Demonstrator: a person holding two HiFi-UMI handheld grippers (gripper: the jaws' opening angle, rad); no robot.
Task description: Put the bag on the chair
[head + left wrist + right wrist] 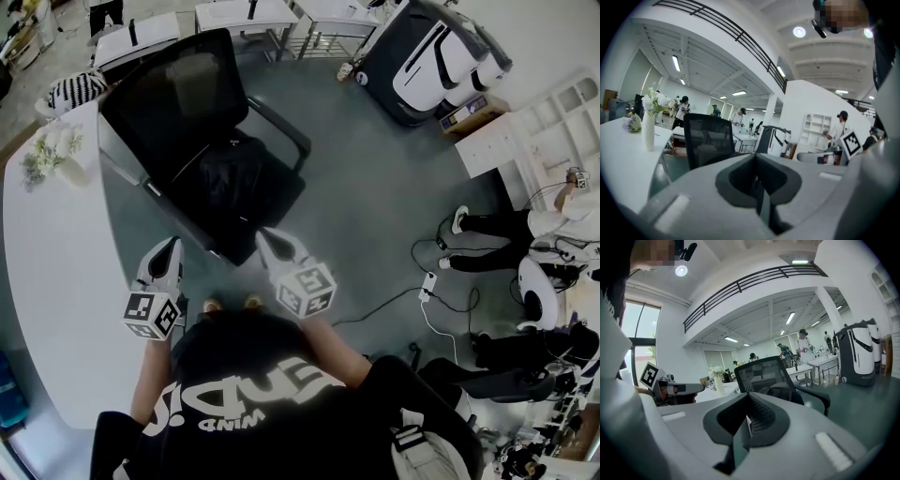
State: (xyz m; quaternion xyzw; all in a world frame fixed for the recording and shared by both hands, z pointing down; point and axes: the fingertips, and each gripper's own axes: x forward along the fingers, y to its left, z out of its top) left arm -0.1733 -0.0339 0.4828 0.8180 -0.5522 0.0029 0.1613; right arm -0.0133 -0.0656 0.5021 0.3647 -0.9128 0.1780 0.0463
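Black, the bag (234, 180) lies on the chair (173, 103), so placing looks finished; the left gripper (172, 247) and right gripper (266, 237) hang clenched and empty just before the chair, needing only to draw back.

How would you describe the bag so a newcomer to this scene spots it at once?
Beside the curved white table stands a black office chair. The bag lies on its seat: black too, but soft and rumpled, unlike the chair's flat mesh back.
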